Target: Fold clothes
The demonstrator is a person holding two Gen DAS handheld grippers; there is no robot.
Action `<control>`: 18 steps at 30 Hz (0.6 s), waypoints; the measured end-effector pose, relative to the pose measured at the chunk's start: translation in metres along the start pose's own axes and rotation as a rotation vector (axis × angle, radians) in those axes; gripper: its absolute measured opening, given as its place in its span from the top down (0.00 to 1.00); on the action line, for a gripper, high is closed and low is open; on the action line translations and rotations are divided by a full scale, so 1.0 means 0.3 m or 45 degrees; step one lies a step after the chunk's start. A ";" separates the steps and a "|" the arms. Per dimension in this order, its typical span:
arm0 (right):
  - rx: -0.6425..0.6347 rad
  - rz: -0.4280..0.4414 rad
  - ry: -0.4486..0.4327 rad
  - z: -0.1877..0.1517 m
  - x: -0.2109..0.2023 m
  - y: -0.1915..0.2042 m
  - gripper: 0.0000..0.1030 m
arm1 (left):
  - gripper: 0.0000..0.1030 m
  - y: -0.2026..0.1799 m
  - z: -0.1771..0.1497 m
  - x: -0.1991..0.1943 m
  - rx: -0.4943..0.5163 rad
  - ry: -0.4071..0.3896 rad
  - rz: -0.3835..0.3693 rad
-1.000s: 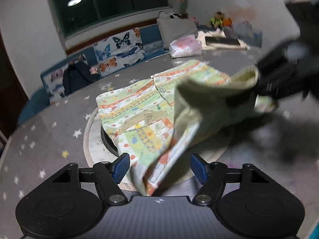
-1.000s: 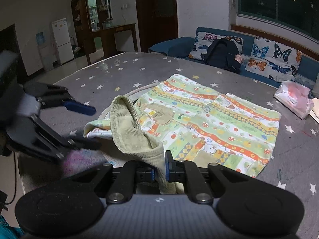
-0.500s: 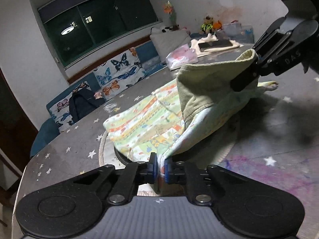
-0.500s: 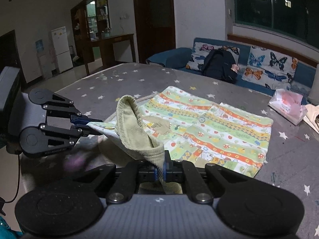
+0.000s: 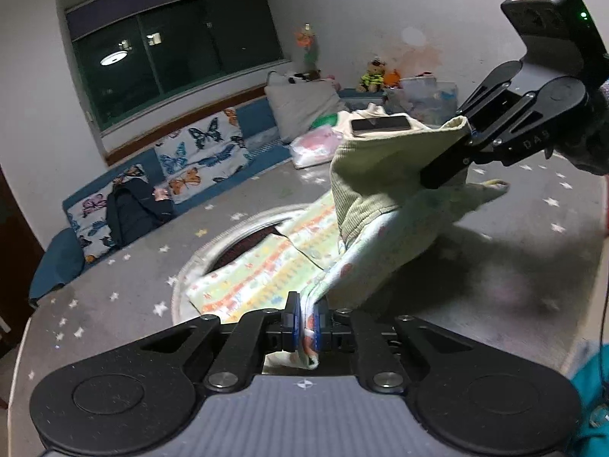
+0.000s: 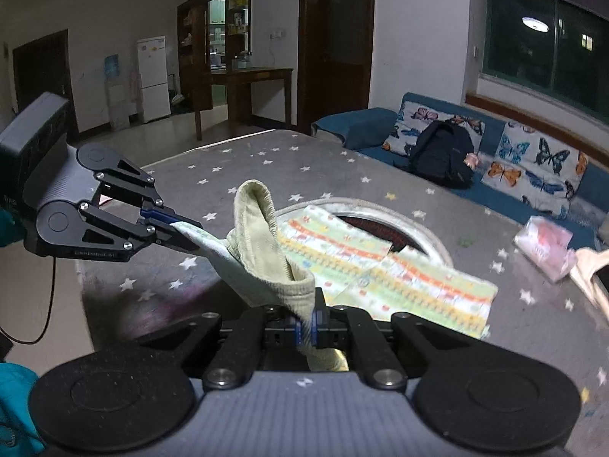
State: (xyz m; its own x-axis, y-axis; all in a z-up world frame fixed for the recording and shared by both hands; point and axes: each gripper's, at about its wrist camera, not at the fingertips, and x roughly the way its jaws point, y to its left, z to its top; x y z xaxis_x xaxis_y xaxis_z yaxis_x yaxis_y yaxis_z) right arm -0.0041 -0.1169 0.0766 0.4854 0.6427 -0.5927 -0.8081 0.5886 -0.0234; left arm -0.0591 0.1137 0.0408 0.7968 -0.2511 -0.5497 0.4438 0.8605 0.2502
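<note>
Now both sets of blue-padded fingers (image 5: 291, 318) are pinched together on cloth. The left gripper (image 5: 304, 321) has its jaws closed on a corner of the small child's garment of pale green cloth printed with orange, yellow and red bands (image 5: 266, 274); the fabric sticks out between the pads and hangs a little below them. The right gripper (image 6: 306, 329) is likewise clamped, on the ribbed, plain olive-green waistband edge (image 6: 262, 262) of the same garment.

Between the 2 grippers the near edge is raised off the surface and drawn into a slack span, the waistband curling over in a loop. The far part of the garment lies flat on the grey star-printed tablecloth (image 6: 236, 160), partly over a round pale-rimmed inset (image 6: 426, 228) in the table.

As I judge it, the fold is only begun: 2 points are gripped and lifted, nothing is laid over yet. What remains is to carry the raised edge across the flat part, set it down, release, and probably make further folds.
</note>
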 end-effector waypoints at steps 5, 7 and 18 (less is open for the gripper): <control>-0.011 -0.038 -0.007 0.083 0.067 -0.071 0.96 | 0.93 0.071 0.061 0.092 -0.059 0.013 0.050; -0.024 -0.051 -0.002 0.114 0.105 -0.105 0.96 | 0.93 0.115 0.086 0.138 -0.099 0.028 0.060; -0.004 -0.099 0.084 0.208 0.399 -0.310 0.96 | 0.93 0.324 0.148 0.460 -0.282 0.229 0.078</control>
State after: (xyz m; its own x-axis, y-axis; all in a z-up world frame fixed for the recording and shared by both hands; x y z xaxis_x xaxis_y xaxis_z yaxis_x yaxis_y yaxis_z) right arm 0.1499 -0.0641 0.0580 0.5234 0.5615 -0.6410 -0.7699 0.6339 -0.0734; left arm 0.1122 0.1431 0.0248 0.7251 -0.1298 -0.6762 0.2805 0.9526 0.1179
